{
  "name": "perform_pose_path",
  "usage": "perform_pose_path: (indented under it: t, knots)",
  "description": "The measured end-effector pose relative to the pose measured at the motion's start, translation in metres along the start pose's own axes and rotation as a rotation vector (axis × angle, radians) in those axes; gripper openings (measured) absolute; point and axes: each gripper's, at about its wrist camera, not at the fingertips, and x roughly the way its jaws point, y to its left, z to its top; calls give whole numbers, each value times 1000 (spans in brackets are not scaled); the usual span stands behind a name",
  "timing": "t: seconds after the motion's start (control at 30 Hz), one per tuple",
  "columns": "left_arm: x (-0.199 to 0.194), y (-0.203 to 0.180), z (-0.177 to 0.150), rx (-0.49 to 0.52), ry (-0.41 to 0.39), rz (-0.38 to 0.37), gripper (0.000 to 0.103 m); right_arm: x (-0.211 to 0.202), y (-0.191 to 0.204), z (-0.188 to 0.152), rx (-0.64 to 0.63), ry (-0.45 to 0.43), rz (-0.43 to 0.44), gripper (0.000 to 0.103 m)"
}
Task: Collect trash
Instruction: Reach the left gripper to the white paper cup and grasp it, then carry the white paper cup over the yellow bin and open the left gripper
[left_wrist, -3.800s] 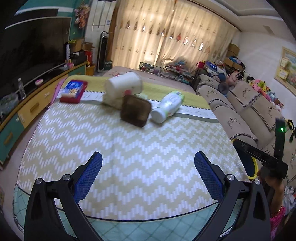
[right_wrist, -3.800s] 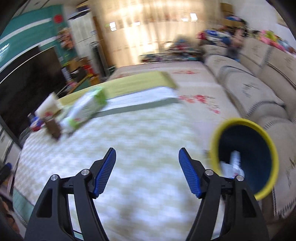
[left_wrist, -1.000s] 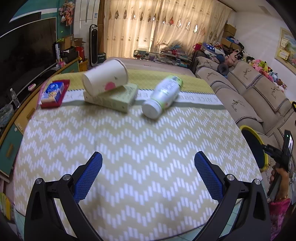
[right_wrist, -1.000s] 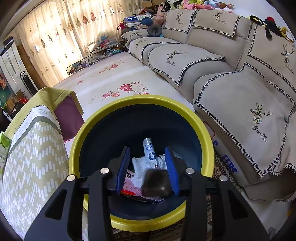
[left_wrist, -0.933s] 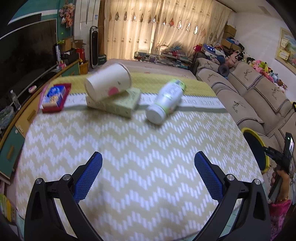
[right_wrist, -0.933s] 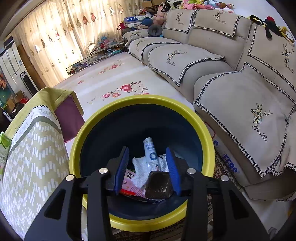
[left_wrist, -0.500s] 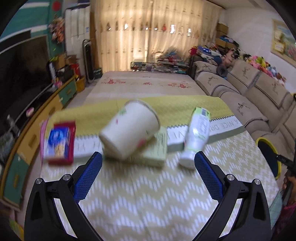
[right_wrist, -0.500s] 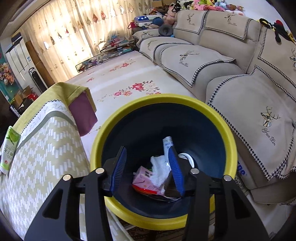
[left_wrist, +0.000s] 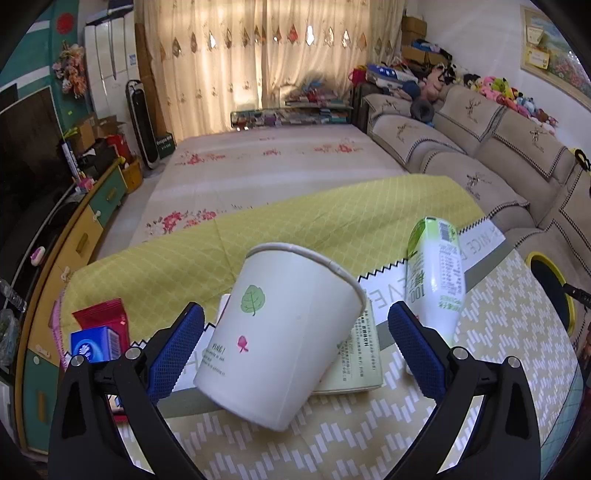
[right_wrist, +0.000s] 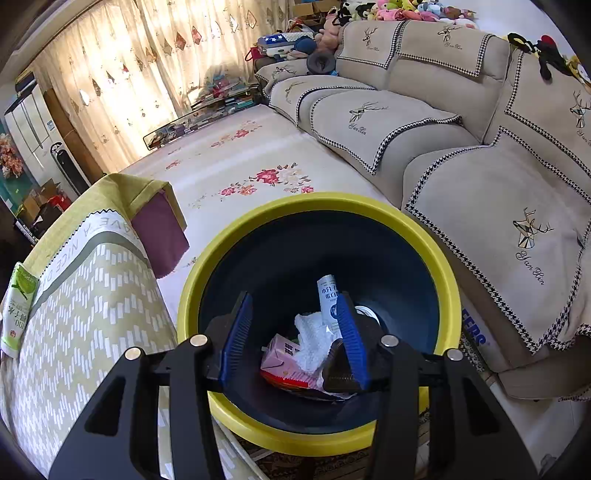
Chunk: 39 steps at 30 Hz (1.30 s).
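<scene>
Cup (left_wrist: 288, 328) tilted between open left jaws | untouched

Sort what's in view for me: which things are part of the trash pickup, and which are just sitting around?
Job:
- paper cup, lying between the open left claw
- flat green box under it
- white-green bottle
- yellow-rimmed bin, trash inside, below the open right claw

Lying about:
- sofa
- curtains
- drawer cabinet
- tablecloth

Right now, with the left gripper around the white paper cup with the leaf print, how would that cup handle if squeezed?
The white paper cup looks thin-walled and empty, so probably light and easily crushed. It leans tilted on the pale green box, so a nudge might roll it off.
</scene>
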Motion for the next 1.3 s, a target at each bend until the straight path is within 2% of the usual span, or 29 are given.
perform_pose_path:
  t: [0.17,0.33,0.43,0.5,0.77,0.9,1.1,1.3]
  knots:
    - [11,4,0,0,26,-6,96,-1,2,0,-1,0,2,46]
    - [15,-3,-5,1,49,3,86,-1,3,0,-4,3,9,46]
    - [18,-6,-11,7,65,12,69,0,4,-1,-4,5,16,46]
    - [20,-10,-13,5,79,17,63,-1,3,-2,-5,4,21,46]
    - [9,-16,-22,-41,67,28,60,-12,-8,-3,9,-12,35,46]
    - [-11,-24,-29,-56,36,30,60,-19,-15,-3,18,-23,41,46]
    - [-54,-56,-37,-31,-12,39,60,-33,-23,-5,24,-47,63,46]
    - [-89,-109,-40,6,-29,3,60,-45,-32,-5,26,-69,96,46]
